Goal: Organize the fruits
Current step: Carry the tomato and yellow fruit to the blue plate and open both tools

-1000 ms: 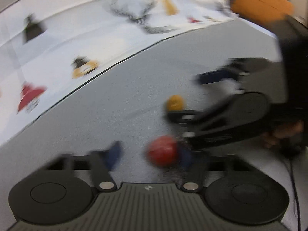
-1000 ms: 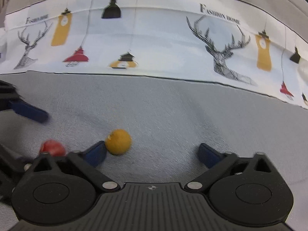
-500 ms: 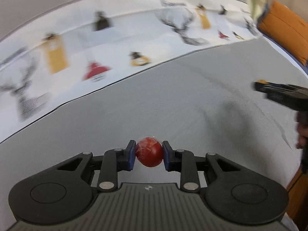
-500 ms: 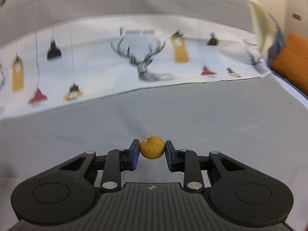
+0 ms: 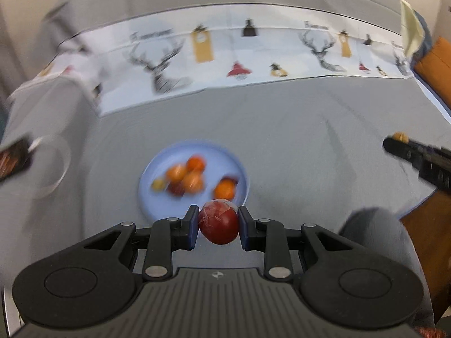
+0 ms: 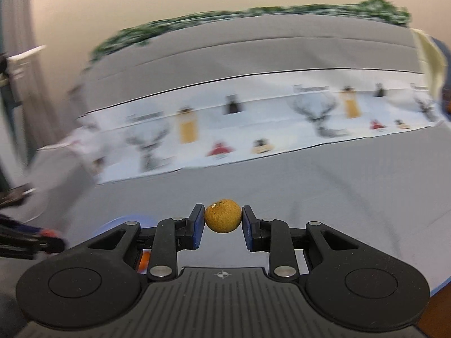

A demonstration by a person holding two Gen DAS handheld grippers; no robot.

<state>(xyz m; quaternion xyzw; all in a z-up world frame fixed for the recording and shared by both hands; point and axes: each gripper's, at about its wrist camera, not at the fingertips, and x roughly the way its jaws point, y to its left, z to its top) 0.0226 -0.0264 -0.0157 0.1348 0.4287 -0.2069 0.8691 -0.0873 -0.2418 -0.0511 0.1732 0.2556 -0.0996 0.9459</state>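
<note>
Gripping red fruit (image 5: 218, 222) | left tool (image 5: 217, 226) | right tool (image 6: 222, 221) clamps yellow fruit (image 6: 222, 215)

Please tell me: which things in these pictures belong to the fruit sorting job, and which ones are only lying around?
Part of the job:
- red fruit, clamped in the left gripper
- yellow-orange fruit, clamped in the right gripper
- blue plate with several fruits already on it

Only lying around:
- clear round dish, left of the plate
- deer-print cloth
- orange cushion
</note>
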